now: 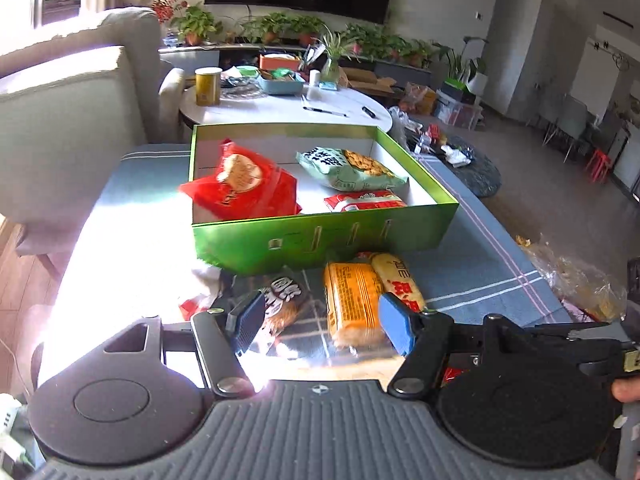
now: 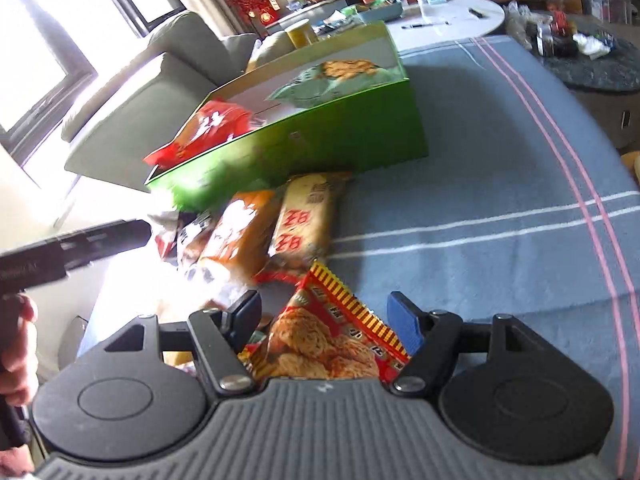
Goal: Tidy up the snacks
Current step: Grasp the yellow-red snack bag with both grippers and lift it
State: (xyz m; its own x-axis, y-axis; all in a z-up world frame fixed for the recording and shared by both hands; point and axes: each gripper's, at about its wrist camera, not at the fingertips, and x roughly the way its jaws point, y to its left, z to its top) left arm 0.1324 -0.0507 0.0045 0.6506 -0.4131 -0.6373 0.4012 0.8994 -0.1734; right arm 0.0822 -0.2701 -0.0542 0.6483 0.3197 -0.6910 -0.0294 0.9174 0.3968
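Observation:
A green box (image 1: 320, 240) stands on the blue striped cloth. It holds a red bag (image 1: 240, 184), a pale green cracker bag (image 1: 348, 168) and a red-and-white packet (image 1: 364, 200). In front of it lie a dark cookie pack (image 1: 284, 304), an orange pack (image 1: 352, 300) and a yellow pack (image 1: 400, 280). My left gripper (image 1: 322, 324) hovers open over the cookie and orange packs, gripping neither. My right gripper (image 2: 325, 316) is open just above a red-and-yellow noodle snack packet (image 2: 332, 340), which shows between its fingers without visible pinching. The box (image 2: 300, 148) and the packs lie beyond it.
A beige sofa (image 1: 72, 112) stands left of the cloth. Behind the box, a white round table (image 1: 280, 108) carries a yellow can (image 1: 208, 86), pens and a tray. Crinkly plastic bags (image 1: 576, 280) lie at the right edge. A hand (image 2: 16, 344) holds the other gripper at the left.

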